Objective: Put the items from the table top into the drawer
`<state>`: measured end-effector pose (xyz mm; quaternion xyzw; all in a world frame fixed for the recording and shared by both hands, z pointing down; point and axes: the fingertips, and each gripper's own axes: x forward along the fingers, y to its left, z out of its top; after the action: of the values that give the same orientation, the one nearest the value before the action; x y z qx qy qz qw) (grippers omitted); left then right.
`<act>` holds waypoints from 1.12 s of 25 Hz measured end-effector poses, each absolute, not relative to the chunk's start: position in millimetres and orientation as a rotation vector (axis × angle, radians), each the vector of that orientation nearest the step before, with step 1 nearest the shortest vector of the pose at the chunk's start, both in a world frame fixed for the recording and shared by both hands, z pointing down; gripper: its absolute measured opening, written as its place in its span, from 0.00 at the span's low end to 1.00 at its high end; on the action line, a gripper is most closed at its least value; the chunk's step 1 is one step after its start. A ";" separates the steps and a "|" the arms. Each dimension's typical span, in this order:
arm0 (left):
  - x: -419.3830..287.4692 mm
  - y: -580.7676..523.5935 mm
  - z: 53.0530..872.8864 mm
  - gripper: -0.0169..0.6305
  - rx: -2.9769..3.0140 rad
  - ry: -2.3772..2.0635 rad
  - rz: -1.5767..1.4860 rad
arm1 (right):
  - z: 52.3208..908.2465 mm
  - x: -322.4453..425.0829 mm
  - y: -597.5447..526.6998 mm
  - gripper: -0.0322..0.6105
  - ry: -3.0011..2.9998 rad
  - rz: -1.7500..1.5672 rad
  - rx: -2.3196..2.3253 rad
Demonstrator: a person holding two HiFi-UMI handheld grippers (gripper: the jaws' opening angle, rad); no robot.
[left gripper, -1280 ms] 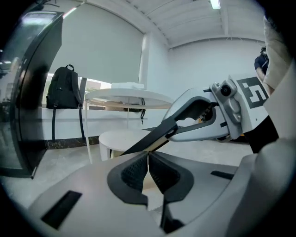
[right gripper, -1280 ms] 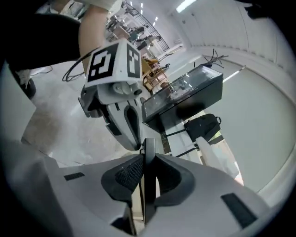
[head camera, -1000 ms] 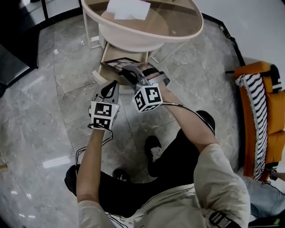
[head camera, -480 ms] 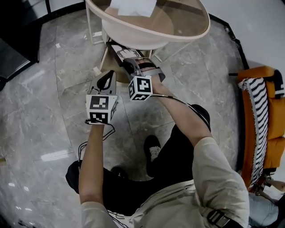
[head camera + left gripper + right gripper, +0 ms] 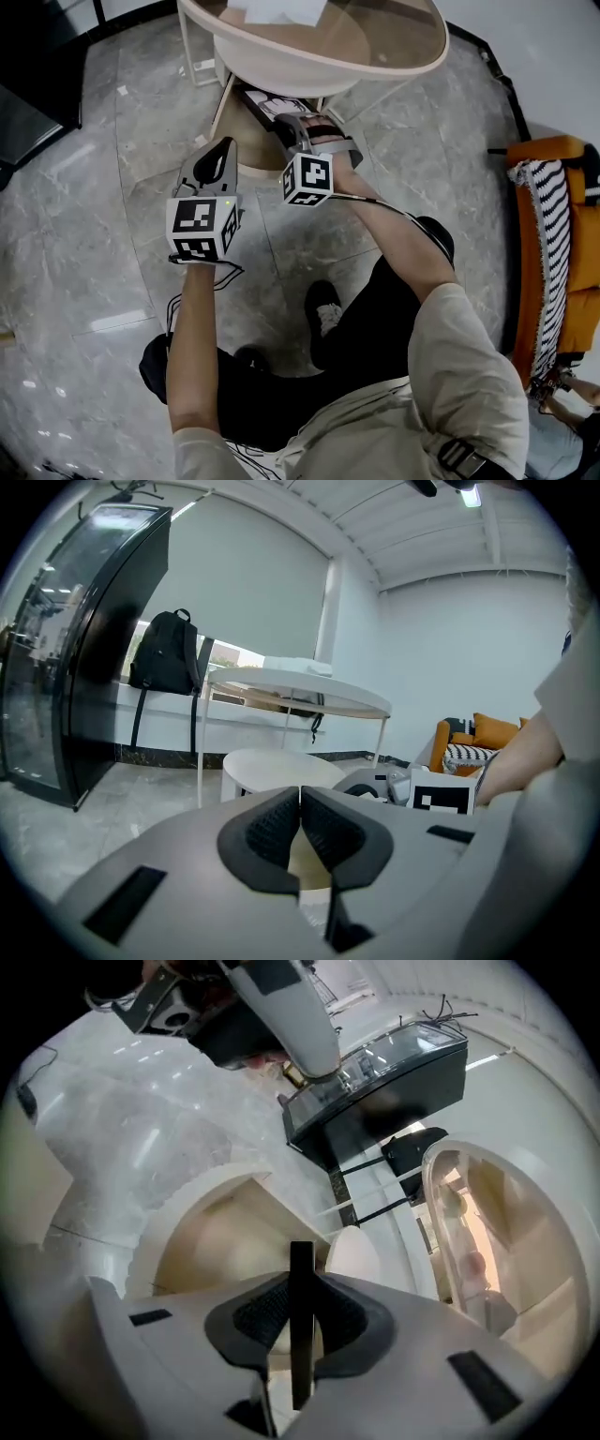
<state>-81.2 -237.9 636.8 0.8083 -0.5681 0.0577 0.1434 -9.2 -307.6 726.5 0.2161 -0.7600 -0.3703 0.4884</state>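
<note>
Right gripper (image 5: 300, 1321) jaws pinching a thin flat book (image 5: 301, 1260) edge-on. Book is tilted over the open drawer (image 5: 223, 120) under the round glass worktop (image 5: 394, 52); can't tell if it touches the drawer floor. Left gripper (image 5: 300, 810) jaws pressed together, empty, near the drawer front. White paper (image 5: 281, 9) on the worktop.

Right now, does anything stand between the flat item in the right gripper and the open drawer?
Nothing visible does. The right gripper holds the flat item edge-on and points it into the open drawer, whose visible inside looks bare. The left gripper hangs shut off to the side, out of the path.
</note>
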 end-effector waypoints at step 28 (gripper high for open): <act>-90.2 -198.6 604.8 0.06 2.271 -1.720 0.136 | 825.0 -47.7 -330.7 0.35 -1.899 -0.537 0.312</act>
<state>-90.2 -198.6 604.8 0.7880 -0.5967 0.0471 0.1442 -47.7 -330.7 825.0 0.1311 -0.7993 -0.2262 0.5411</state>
